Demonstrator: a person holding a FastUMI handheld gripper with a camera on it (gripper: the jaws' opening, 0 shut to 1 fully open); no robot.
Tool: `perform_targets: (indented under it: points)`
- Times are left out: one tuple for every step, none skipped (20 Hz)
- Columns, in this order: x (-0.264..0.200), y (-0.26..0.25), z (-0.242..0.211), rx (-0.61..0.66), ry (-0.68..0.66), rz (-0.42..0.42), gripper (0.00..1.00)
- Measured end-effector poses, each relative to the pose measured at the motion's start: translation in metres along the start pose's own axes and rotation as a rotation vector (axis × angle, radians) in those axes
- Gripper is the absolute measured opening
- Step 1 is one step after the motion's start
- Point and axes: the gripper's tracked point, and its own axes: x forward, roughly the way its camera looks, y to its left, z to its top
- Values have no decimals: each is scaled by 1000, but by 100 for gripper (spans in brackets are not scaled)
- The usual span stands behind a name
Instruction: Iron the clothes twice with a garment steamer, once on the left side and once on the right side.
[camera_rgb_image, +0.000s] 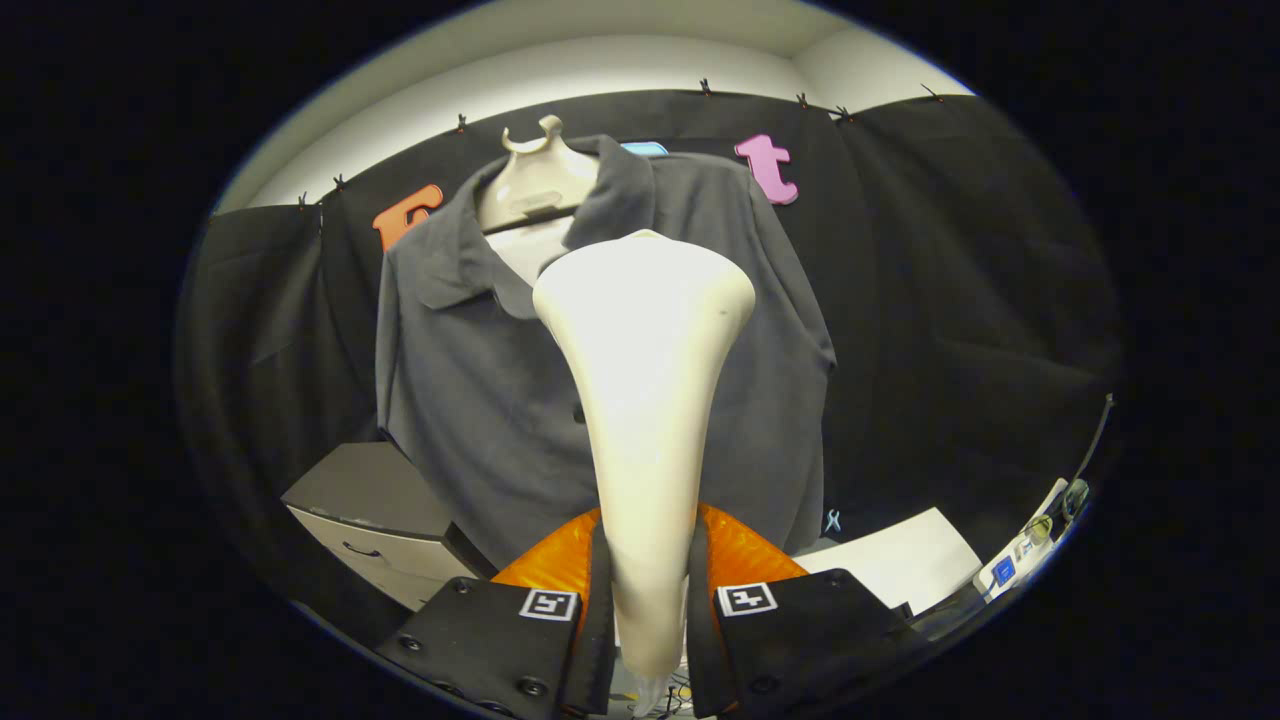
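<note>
Before black cloth (950, 300): one shirt (480, 380), one steamer (645, 400) in jaws.

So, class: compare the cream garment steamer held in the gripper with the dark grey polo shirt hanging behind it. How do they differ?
The cream garment steamer looks smooth, rigid and pale; the dark grey polo shirt is soft, matt cloth. The steamer stands clamped between the gripper fingers, flaring to a wide head; the shirt hangs loose on a cream hanger. The steamer is narrow, the shirt broad. Both are upright.

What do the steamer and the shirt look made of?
Steamer, clamped between the fingers: smooth cream plastic, judging by its glossy highlight. Shirt: soft matte grey knit or woven fabric, with draped folds and a floppy collar; the fibre can't be told.
</note>
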Motion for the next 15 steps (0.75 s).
perform_targets:
  points:
    - [-3, 8, 12, -11, -28, 7, 37]
    - [-5, 16, 23, -18, -58, 13, 37]
    - [-7, 23, 31, -24, -82, 16, 37]
    - [-8, 32, 39, -35, -98, 18, 37]
    - [-10, 39, 43, -42, -113, 16, 37]
    - [-11, 44, 46, -41, -124, 14, 37]
    - [-12, 48, 50, -33, -138, 11, 37]
    - [-13, 51, 52, -20, -148, 6, 37]
    - [-13, 53, 53, -11, -154, 1, 37]
    - [-14, 54, 55, -5, -160, -4, 37]
    - [-14, 55, 57, -1, -166, -6, 37]
    - [-13, 55, 57, 1, -169, -6, 37]
    - [-13, 55, 57, 5, -171, -8, 37]
    - [-12, 55, 56, 6, -169, -10, 37]
    - [-10, 55, 54, 9, -166, -10, 37]
